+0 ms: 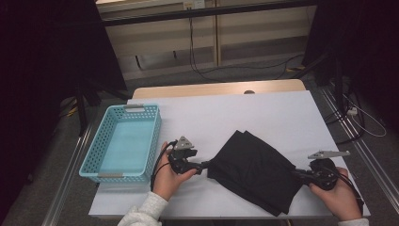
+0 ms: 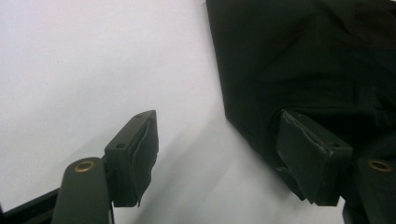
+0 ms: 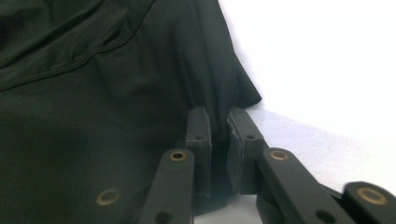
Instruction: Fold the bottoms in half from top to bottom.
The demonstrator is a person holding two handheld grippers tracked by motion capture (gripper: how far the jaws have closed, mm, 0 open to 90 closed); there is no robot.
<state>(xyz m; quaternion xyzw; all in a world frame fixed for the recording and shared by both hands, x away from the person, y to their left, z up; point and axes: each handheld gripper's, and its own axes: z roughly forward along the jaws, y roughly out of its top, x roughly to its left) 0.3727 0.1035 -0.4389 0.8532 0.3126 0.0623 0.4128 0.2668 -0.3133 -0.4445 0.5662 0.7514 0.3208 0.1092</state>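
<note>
Your folded black cloth (image 1: 256, 170) lies on the white-covered bench (image 1: 263, 113), right of centre and toward the near edge, with the blue basket (image 1: 123, 141) well apart at the left.

Left claw (image 1: 205, 165): your left hand (image 1: 170, 176) holds it at the cloth's left edge. In the left gripper view (image 2: 224, 154) its jaws stand wide apart; one pad sits over bare white cover, the other lies against the dark fabric. Whether that pad sits on top of the cloth or under its edge, you cannot tell: black on black.

Right claw (image 1: 297, 174): your right hand (image 1: 336, 195) holds it at the cloth's right near edge. In the right gripper view (image 3: 219, 135) the jaws are nearly together, pinching a fold of cloth between the pads. How many layers are caught is hidden.

From the high view, the cloth's near corner blends into shadow, and both claw tips are hard to separate from the fabric. The basket's inside looks bare, though its near wall hides part of the floor.
</note>
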